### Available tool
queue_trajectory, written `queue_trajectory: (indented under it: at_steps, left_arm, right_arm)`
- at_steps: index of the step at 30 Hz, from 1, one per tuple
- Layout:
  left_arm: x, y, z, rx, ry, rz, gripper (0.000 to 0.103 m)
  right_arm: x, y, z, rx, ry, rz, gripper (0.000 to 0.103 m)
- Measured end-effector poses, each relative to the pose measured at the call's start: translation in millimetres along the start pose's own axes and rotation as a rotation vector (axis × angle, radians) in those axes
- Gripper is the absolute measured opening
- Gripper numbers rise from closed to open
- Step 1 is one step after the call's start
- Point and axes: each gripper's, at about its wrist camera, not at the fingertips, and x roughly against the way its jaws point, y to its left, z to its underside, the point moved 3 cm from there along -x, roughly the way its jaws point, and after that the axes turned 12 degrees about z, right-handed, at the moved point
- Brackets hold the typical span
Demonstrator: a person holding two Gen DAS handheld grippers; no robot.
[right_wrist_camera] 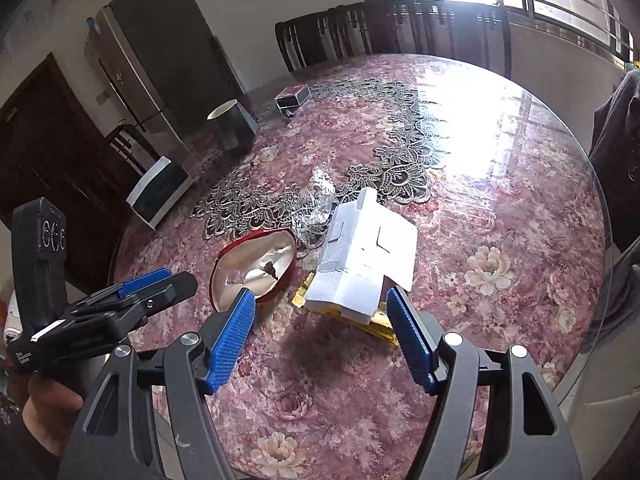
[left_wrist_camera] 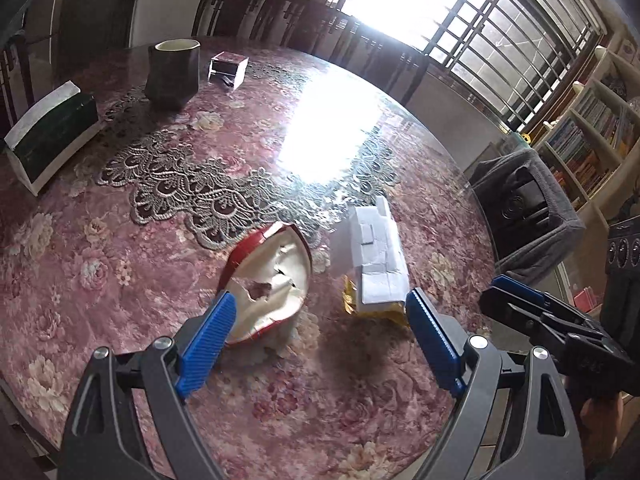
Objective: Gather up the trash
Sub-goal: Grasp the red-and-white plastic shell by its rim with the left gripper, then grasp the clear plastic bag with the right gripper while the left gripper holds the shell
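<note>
Both our left tongs (left_wrist_camera: pixel 320 320) and right tongs (right_wrist_camera: pixel 320 316) hang wide and empty over the bench (right_wrist_camera: pixel 500 220). The torn red paper bowl (left_wrist_camera: pixel 272 276) and flattened white carton (left_wrist_camera: pixel 376 256) lie just ahead; thin, flat edges could slip our pinch.

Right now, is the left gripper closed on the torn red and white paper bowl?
No, the left gripper is open above the floral table, and the torn red and white paper bowl lies free.

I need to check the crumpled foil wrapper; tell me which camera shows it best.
The right wrist view: the crumpled foil wrapper lies in plain sight between the torn red cup and the flattened white carton. In the left wrist view, glare and the carton leave it indistinguishable.
</note>
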Motion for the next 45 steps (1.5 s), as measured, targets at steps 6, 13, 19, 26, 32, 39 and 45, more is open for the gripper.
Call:
queue_trajectory:
  at_steps: [6,13,19,26,32,39,45]
  left_arm:
    - [-39.0,37.6,-21.0,-0.014,0.037,-0.036,0.086]
    - [-69.9,52.4,-29.6,-0.012,0.092,-0.018,0.082]
    - [-85.7,49.5,-28.1,-0.037,0.136,-0.008,0.063]
    - [-99.5,55.9,-24.0,-0.006,0.192,-0.009,0.022]
    - [-96.9,57.3,-19.3,-0.013,0.187,-0.001,0.015]
    - [-83.4,49.8,-17.6,-0.019,0.167,0.026,0.015]
    - [-55.1,37.9,-23.9,-0.018,0.122,0.047,0.015]
  right_arm:
    - [-7.6,0.1,-10.9,-0.010,0.008,0.022,0.067]
    - [-23.2,-2.9,-14.5,-0.029,0.047,0.047,0.067]
    - [-34.0,-0.8,-18.5,-0.033,0.061,0.047,0.067]
    - [-46.9,6.9,-22.1,-0.012,0.082,0.033,0.067]
    - [-52.4,12.0,-24.2,0.003,0.092,0.025,0.067]
    - [-54.8,13.0,-22.4,0.011,0.093,0.020,0.063]
    - [-55.9,16.1,-27.5,0.021,0.077,0.004,0.061]
